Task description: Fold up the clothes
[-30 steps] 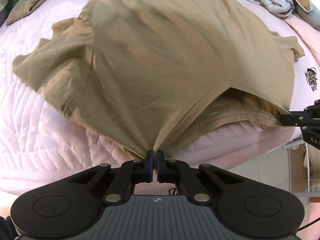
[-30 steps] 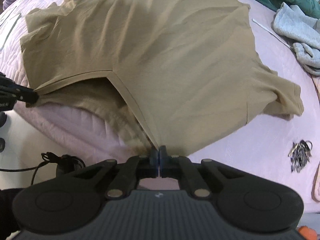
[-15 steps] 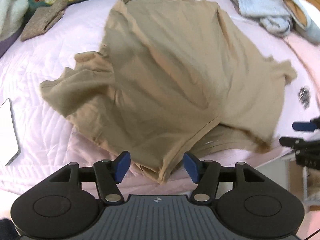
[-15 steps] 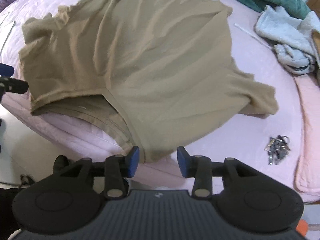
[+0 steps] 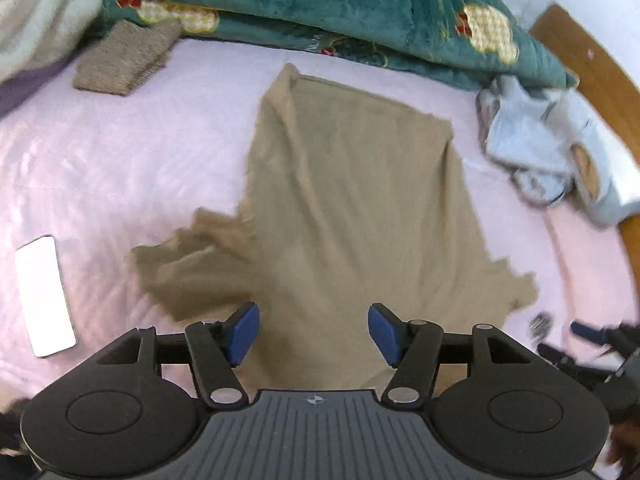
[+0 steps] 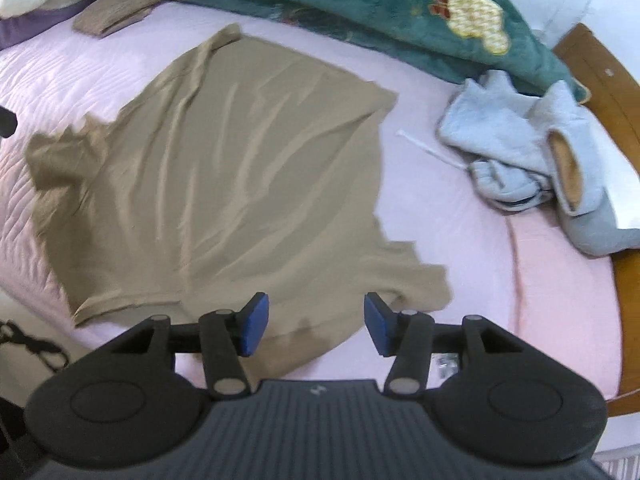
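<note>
A tan T-shirt (image 5: 352,216) lies spread flat on the pink quilted bed (image 5: 120,168), its bottom hem far and its sleeves out to each side; it also shows in the right wrist view (image 6: 224,184). My left gripper (image 5: 314,334) is open and empty, raised above the shirt's near edge. My right gripper (image 6: 316,330) is open and empty above the shirt's near right corner, close to the right sleeve (image 6: 420,280). The right gripper's tips (image 5: 580,340) show blurred at the left view's right edge.
A green patterned blanket (image 5: 340,12) lies along the far side. A light blue garment (image 6: 540,160) is heaped at the right, a brown folded cloth (image 5: 124,60) at far left, a white phone (image 5: 44,296) at near left. Keys (image 5: 540,324) lie beside the right sleeve. The wooden bed frame (image 6: 624,272) edges the right.
Both grippers let go of the shirt's near corners, opened wide and rose back. The shirt dropped flat onto the bed.
</note>
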A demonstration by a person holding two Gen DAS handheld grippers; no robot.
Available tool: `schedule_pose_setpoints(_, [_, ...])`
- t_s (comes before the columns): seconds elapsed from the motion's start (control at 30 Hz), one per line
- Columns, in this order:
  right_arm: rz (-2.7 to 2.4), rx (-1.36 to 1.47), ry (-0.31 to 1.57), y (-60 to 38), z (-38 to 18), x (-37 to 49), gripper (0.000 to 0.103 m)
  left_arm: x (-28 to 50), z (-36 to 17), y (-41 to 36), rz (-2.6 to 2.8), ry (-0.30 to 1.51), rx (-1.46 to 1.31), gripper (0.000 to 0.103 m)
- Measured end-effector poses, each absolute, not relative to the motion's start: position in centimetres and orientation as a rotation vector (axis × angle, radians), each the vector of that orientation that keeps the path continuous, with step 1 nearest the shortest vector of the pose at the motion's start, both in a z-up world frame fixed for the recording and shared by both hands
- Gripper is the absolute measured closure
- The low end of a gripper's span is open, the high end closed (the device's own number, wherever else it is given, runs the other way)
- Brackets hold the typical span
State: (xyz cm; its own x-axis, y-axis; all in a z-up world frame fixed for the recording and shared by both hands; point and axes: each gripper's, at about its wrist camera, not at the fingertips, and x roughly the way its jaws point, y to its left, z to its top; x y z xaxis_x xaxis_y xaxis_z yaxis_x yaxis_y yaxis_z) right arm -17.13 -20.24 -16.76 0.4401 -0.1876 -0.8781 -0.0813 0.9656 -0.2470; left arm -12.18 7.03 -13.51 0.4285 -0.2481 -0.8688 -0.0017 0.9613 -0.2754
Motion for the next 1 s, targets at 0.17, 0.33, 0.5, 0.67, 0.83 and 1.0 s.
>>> schedule_pose_setpoints(0.17, [-0.133, -0.210, 1.112, -23.2, -16.6, -13.9, 0.046, -7.5, -12.5, 2.9, -0.266, 1.099, -0.123, 0.041])
schedule_pose_setpoints(0.33, [-0.093, -0.206, 1.140, -24.3, -17.4, -10.8, 0.045, -3.5, -11.8, 1.0, -0.324, 1.086, -0.120, 0.041])
schedule_pose_setpoints(0.5, [-0.188, -0.099, 1.113, -26.7, -18.2, -9.5, 0.045, -0.6, -12.9, -2.1, -0.427, 1.088, -0.044, 0.041])
schedule_pose_setpoints(0.67, [-0.233, -0.065, 1.154, -26.9, -20.4, -9.7, 0.045, 0.4, -15.1, -3.7, -0.526, 1.154, -0.019, 0.041])
schedule_pose_setpoints(0.83, [-0.243, 0.002, 1.124, -27.2, -19.2, -9.8, 0.045, 1.6, -14.5, -5.3, -0.592, 1.142, 0.047, 0.041])
schedule_pose_setpoints(1.0, [-0.205, 0.030, 1.105, -28.0, -18.4, -9.4, 0.045, 2.9, -13.4, -6.2, -0.569, 1.132, 0.051, 0.041])
